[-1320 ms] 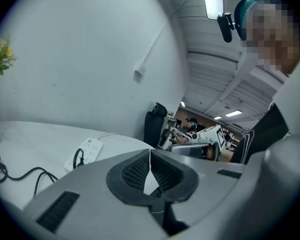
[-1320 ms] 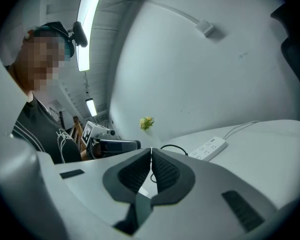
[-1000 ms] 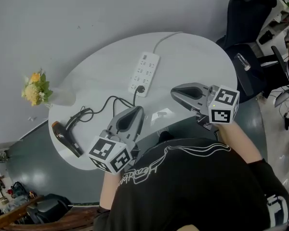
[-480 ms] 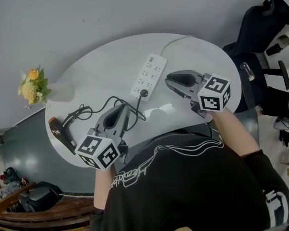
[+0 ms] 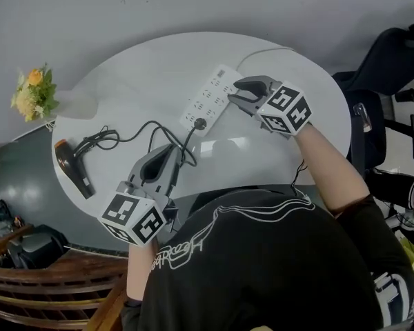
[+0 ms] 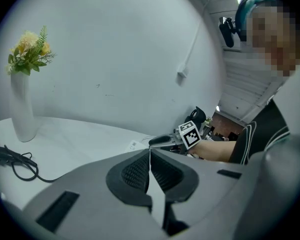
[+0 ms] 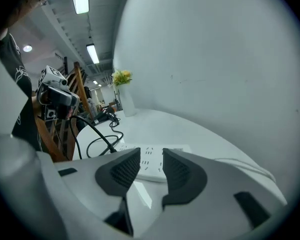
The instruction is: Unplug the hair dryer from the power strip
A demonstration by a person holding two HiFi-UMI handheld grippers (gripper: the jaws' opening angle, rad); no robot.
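Power strip (image 5: pixel 208 99) lies diagonally toward upper right; right hand-held gripper (image 5: pixel 233 92) just opened, empty; left hand-held gripper (image 5: pixel 171 148) closed.

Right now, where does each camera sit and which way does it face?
Head view: on the head, steeply down at the table; torso, arms, left gripper and right gripper show.
Left gripper view: on that gripper, along shut jaws toward the vase.
Right gripper view: on that gripper, toward the power strip; its empty jaws have just been opening.
Shared: all show the vase.
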